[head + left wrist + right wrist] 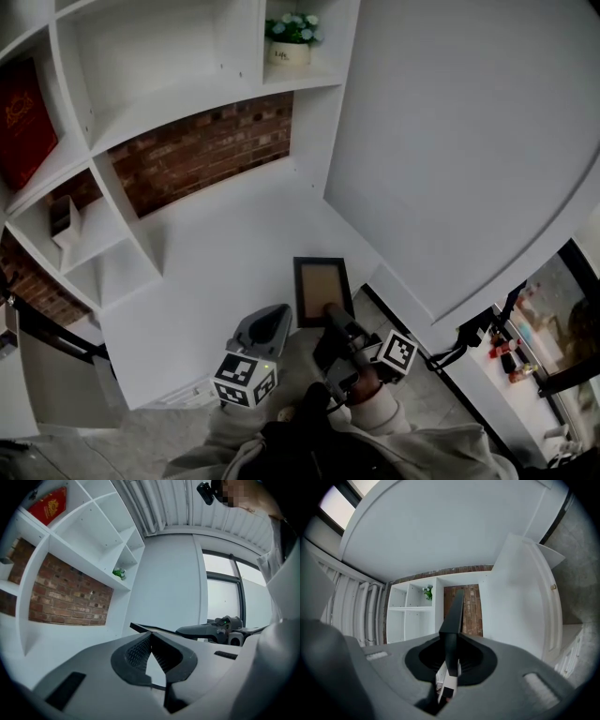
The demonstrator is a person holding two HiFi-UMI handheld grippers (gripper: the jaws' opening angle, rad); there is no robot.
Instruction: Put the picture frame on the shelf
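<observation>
The picture frame (322,291), dark-edged with a tan inside, lies flat over the white shelf surface (216,272) in the head view. My right gripper (336,314) is shut on its near edge. In the right gripper view the frame (454,613) stands edge-on between the jaws of the right gripper (451,637), pointing toward the brick-backed shelf (464,606). My left gripper (267,328) hovers just left of the frame, apart from it. In its own view the left gripper (150,633) has its fingertips touching with nothing between them. The frame's corner (140,628) and the right gripper (220,627) show beyond.
The white shelf unit has a brick back wall (202,150). A potted plant (292,39) sits in an upper compartment, a red box (23,117) and a small object (62,220) in compartments at left. A tall white panel (469,141) stands right of the frame.
</observation>
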